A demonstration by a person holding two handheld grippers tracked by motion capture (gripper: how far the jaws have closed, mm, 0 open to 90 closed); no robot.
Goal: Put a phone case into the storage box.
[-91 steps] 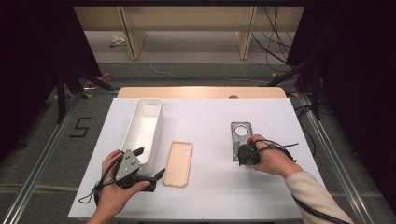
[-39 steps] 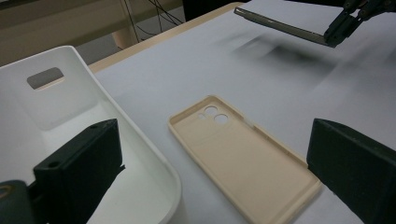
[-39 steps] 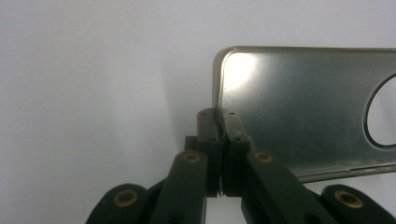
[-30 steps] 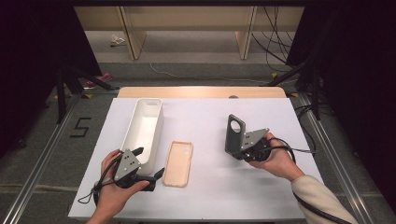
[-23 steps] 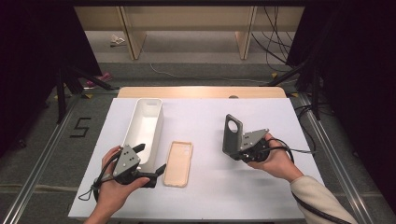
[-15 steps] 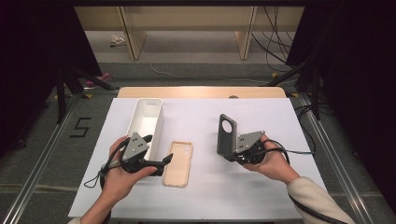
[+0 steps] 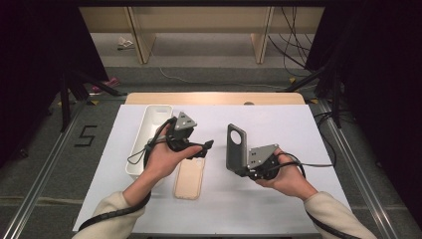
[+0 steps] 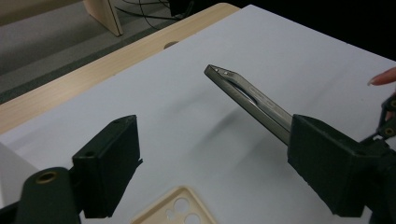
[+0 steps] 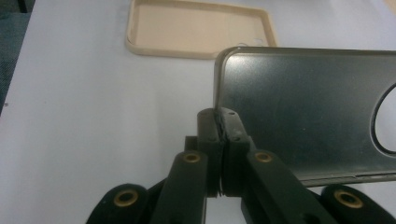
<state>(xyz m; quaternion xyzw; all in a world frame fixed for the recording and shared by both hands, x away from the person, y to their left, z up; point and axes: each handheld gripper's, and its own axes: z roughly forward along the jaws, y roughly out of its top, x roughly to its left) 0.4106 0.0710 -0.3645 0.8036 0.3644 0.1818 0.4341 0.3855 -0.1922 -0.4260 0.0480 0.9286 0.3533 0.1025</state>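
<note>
Your right gripper (image 9: pixel 219 122) is pinched tight on the edge of the grey phone case (image 7: pixel 236 148), held up above the white table (image 7: pixel 298 129), so bring your wide-open left gripper (image 8: pixel 212 175) in slowly around its free end.

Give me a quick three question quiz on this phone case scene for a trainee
1. True or false: the right gripper is shut on the grey phone case.
2. Which lies flat on the table: A) the beige phone case, B) the grey one?
3. Fill in: the left gripper has its jaws ____.

Key: 1 true. 2 A. 3 open, seen in the left gripper view.
</note>
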